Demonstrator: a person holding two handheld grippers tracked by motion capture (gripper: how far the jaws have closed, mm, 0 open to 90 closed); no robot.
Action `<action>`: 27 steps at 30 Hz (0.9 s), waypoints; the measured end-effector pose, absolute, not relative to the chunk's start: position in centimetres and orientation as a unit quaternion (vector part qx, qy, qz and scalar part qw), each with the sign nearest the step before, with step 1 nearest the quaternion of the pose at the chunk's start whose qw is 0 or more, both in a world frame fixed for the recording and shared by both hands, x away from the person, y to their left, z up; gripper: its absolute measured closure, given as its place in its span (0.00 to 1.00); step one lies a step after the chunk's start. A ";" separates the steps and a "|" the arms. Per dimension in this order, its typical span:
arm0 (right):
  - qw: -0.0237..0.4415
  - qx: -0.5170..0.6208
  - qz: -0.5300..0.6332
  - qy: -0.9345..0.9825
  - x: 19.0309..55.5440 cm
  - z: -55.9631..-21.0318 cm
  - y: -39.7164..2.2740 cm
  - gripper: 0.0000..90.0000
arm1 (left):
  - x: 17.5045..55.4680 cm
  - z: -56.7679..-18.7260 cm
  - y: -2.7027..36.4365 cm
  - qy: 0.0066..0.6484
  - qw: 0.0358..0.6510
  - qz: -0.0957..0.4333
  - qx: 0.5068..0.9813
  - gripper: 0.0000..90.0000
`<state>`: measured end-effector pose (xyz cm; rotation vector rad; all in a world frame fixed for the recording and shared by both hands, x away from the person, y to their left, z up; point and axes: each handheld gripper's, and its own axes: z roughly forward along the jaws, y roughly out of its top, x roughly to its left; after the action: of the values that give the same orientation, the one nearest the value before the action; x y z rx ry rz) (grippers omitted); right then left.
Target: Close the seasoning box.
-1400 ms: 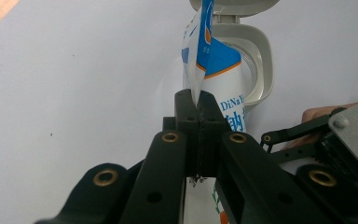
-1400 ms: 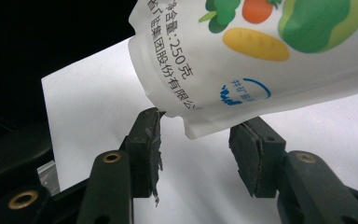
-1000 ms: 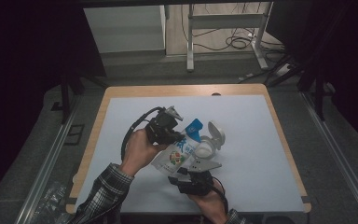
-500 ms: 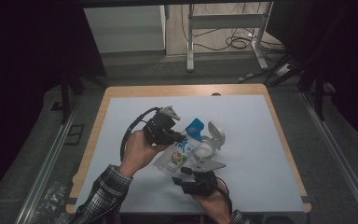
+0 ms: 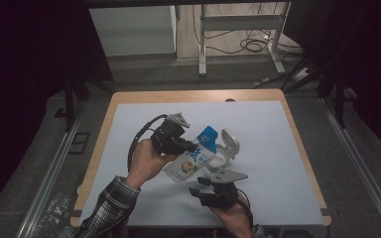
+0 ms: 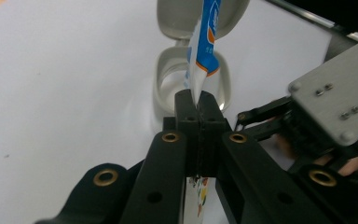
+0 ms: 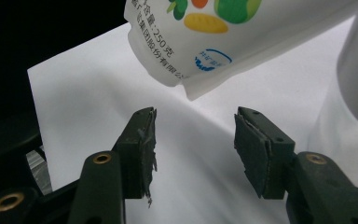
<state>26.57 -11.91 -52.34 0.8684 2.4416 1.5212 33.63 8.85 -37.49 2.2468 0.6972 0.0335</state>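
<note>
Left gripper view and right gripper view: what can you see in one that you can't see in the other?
Left gripper view alone: the left gripper shut on the pouch's blue edge, a white box with its lid open behind, and the other gripper at the right.

Right gripper view alone: the right gripper with jaws apart and nothing between them, below the pouch's printed bottom, with fruit pictures and small writing.

Both: the pouch and the white table.
</note>
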 end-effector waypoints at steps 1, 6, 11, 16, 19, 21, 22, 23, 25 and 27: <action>0.068 0.289 0.504 0.811 26.5 -52.3 -12.0 0.54 | 33.7 -37.5 8.9 0.274 0.382 0.015 0.883 1.00; 0.068 0.291 0.507 0.808 26.5 -52.0 -12.3 0.54 | 33.6 -37.5 9.0 0.274 0.379 0.019 0.884 1.00; 0.069 0.292 0.508 0.807 26.5 -51.8 -12.6 0.54 | 33.6 -37.5 9.0 0.276 0.372 0.026 0.886 1.00; 0.071 0.295 0.509 0.806 26.5 -51.4 -13.1 0.54 | 33.6 -37.7 9.0 0.280 0.382 0.016 0.881 1.00; 0.072 0.296 0.509 0.805 26.6 -51.1 -13.4 0.54 | 33.5 -37.7 9.2 0.282 0.385 0.013 0.879 1.00; 0.071 0.297 0.510 0.804 26.6 -50.9 -13.8 0.55 | 33.6 -37.7 9.3 0.280 0.381 0.015 0.881 1.00; 0.071 0.299 0.511 0.803 26.7 -50.8 -14.0 0.57 | 33.6 -37.7 9.4 0.280 0.381 0.015 0.881 1.00; 0.069 0.302 0.511 0.802 26.8 -50.6 -14.1 0.58 | 33.6 -37.7 9.5 0.278 0.381 0.014 0.882 1.00; 0.068 0.301 0.513 0.801 26.9 -50.2 -14.6 0.61 | 33.6 -37.7 9.6 0.278 0.384 0.012 0.880 1.00; 0.067 0.300 0.515 0.800 27.0 -49.9 -14.9 0.63 | 33.6 -37.7 9.6 0.278 0.385 0.011 0.880 1.00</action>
<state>26.97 -14.91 -49.85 0.9050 2.4116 1.5524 33.62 9.61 -37.74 2.2412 0.7073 0.0268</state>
